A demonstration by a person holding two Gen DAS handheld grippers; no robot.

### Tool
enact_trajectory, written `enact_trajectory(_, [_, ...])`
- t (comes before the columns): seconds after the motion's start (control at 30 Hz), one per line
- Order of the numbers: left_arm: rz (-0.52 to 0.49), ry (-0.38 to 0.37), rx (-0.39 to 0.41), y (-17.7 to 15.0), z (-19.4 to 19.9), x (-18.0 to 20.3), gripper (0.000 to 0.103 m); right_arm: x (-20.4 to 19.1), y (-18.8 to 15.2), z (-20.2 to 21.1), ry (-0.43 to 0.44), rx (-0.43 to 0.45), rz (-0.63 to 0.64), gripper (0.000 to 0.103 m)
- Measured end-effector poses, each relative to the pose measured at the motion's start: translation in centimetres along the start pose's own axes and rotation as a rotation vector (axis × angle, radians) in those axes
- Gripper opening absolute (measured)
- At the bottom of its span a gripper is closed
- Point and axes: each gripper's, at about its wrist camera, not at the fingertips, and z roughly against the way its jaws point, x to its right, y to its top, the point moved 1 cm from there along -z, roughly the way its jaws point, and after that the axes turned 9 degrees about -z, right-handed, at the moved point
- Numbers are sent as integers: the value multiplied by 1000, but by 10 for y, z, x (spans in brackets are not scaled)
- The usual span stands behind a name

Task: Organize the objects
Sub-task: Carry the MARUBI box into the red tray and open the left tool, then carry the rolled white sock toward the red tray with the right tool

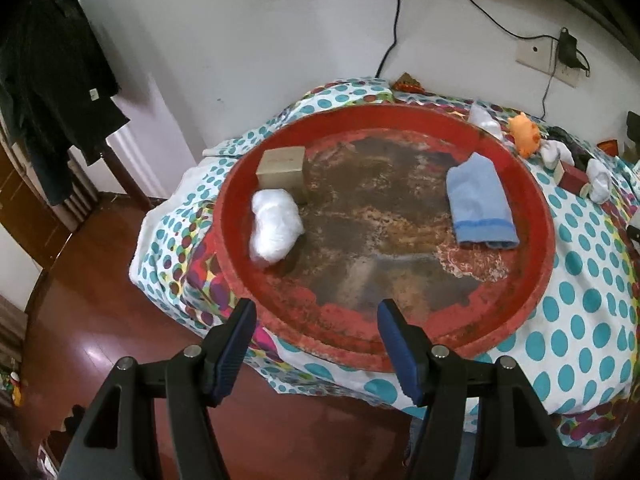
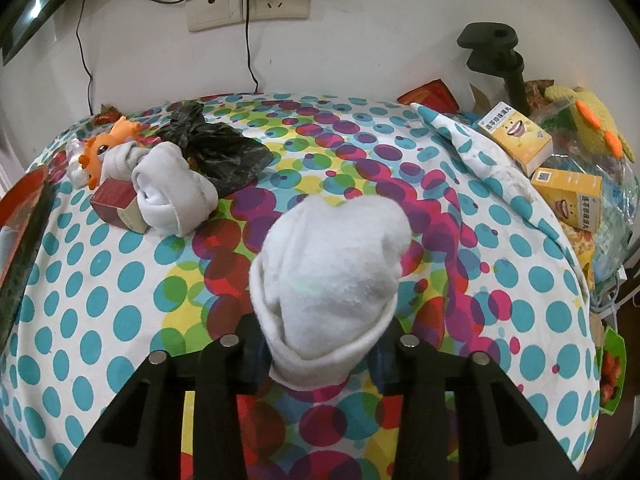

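Observation:
A worn red round tray (image 1: pixel 536 184) lies on the dotted cloth. In it are a tan box (image 1: pixel 282 168), a white wad (image 1: pixel 276 228) and a folded blue cloth (image 1: pixel 480 204). My left gripper (image 1: pixel 316 344) is open and empty, above the tray's near rim. My right gripper (image 2: pixel 320 356) is shut on a rolled white sock (image 2: pixel 332 276), held above the dotted cloth (image 2: pixel 100 280). Another white sock roll (image 2: pixel 172 196) lies beside a dark red box (image 2: pixel 116 204) and an orange plush toy (image 2: pixel 100 148) at the left, with a black plastic bag (image 2: pixel 216 148) behind them.
Yellow boxes (image 2: pixel 516 140) and a yellow knitted toy (image 2: pixel 588 120) crowd the table's right edge by a black clamp stand (image 2: pixel 496 56). Wall sockets with cables (image 2: pixel 248 4) are behind. The tray's edge shows at the far left (image 2: pixel 20 208). Wood floor (image 1: pixel 100 300) lies left of the table.

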Motion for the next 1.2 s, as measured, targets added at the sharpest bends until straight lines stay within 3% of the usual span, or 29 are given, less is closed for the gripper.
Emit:
enact_trajectory(0.17, [-4, -42, 11, -1, 1, 4, 65, -4, -6, 11, 33, -3, -10, 31])
enact_trajectory(0.5, [-2, -32, -5, -3, -4, 3, 65, -47, -12, 43, 126, 13, 44, 31])
enact_trajectory(1.2, [56, -44, -16, -4, -6, -20, 65, -225, -36, 103, 393, -19, 299, 32])
